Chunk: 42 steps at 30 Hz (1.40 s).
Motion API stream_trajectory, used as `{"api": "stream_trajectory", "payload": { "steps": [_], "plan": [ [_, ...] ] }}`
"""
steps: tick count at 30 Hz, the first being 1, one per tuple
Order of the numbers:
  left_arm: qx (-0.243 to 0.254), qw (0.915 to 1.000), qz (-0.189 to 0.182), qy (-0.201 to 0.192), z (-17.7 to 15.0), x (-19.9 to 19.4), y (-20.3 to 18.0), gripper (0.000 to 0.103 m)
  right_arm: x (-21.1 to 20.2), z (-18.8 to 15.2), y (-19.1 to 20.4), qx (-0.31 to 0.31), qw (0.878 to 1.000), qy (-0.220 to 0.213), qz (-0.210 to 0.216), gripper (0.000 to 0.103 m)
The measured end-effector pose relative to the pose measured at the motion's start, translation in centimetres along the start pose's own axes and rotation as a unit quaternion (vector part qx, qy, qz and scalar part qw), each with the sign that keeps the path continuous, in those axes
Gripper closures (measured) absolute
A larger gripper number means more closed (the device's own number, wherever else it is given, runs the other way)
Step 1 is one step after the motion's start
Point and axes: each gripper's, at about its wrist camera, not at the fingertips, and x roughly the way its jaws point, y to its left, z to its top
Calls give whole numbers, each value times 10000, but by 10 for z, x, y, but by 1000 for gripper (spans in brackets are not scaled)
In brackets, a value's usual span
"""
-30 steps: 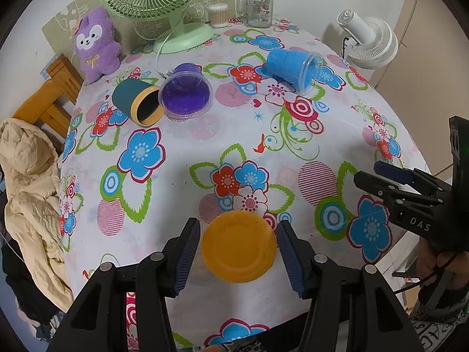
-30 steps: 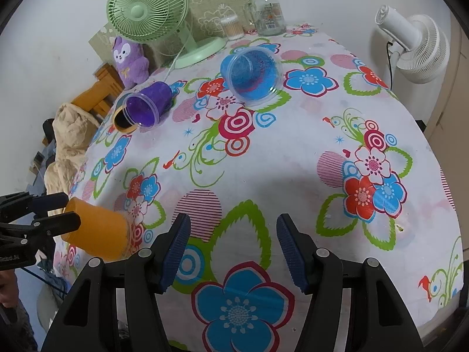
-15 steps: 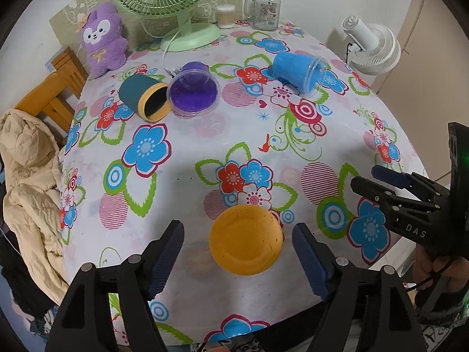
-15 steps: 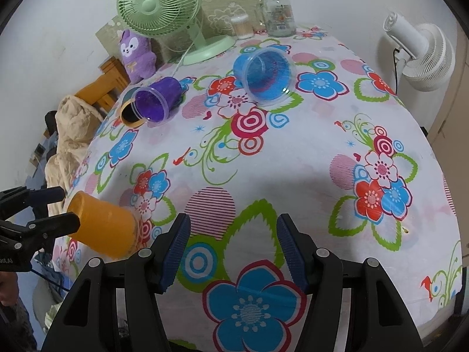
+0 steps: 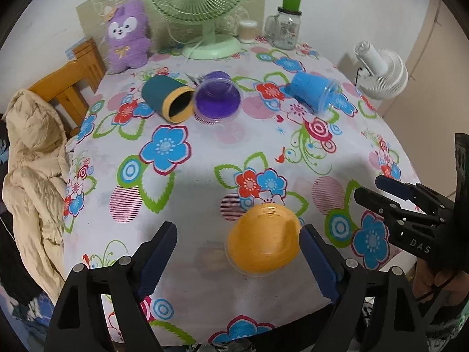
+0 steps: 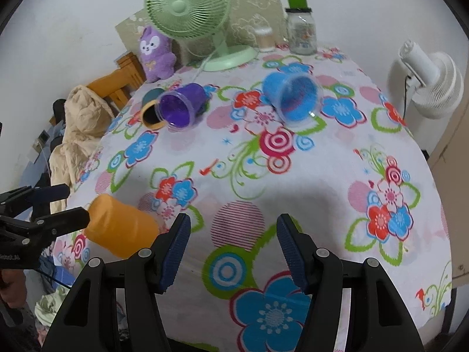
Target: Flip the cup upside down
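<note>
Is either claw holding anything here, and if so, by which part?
Nothing is held. The left claw is open, with the orange cup tilted against its right finger but not clamped. The right claw is open and empty.

Even indoor light, soft shadows, heavy fisheye warp, dark vignette corners

Home room, floral tablecloth (image 5: 205, 158) on table, purple plush toy (image 5: 126, 36), green desk fan (image 5: 202, 6), wooden chair (image 5: 70, 85) with draped jacket (image 5: 32, 176)
</note>
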Motion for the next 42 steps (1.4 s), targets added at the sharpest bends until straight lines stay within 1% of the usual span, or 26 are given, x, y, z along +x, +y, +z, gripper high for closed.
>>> {"api": "stream_trajectory", "payload": {
  "steps": [6, 13, 20, 23, 28, 34, 36, 37, 39, 42],
  "plan": [
    [-348, 9989, -42, -308, -6, -11, 15, 15, -6, 10, 21, -251, 9996, -103, 0, 39],
    [-524, 9972, -100, -529, -10, -19, 27, 15, -20, 16, 42, -458, 9983, -353, -42, 39],
    [-805, 9917, -103, -997, -16, -34, 39, 14, -32, 21, 57, -597, 9965, -563, -134, 39],
    [-901, 9894, -117, -1135, -19, -39, 43, 13, -34, 22, 63, -631, 9960, -618, -131, 39],
    [-897, 9870, 10, -1332, -21, -46, 47, 13, -41, 23, 75, -709, 9945, -762, -75, 39],
    [-959, 9800, 278, -1722, -25, -57, 52, 10, -54, 24, 87, -759, 9916, -1048, 17, 38],
    [-966, 9776, 333, -1839, -27, -59, 53, 9, -58, 25, 88, -707, 9909, -1141, 70, 18],
    [-973, 9763, 364, -1897, -29, -61, 53, 8, -61, 25, 89, -674, 9899, -1247, 86, 15],
    [-981, 9745, 414, -1975, -30, -63, 54, 7, -66, 24, 92, -686, 9873, -1433, 67, 13],
    [-1057, 9704, 505, -2113, -33, -66, 57, 4, -70, 25, 95, -740, 9855, -1527, 67, 12]
  ]
}}
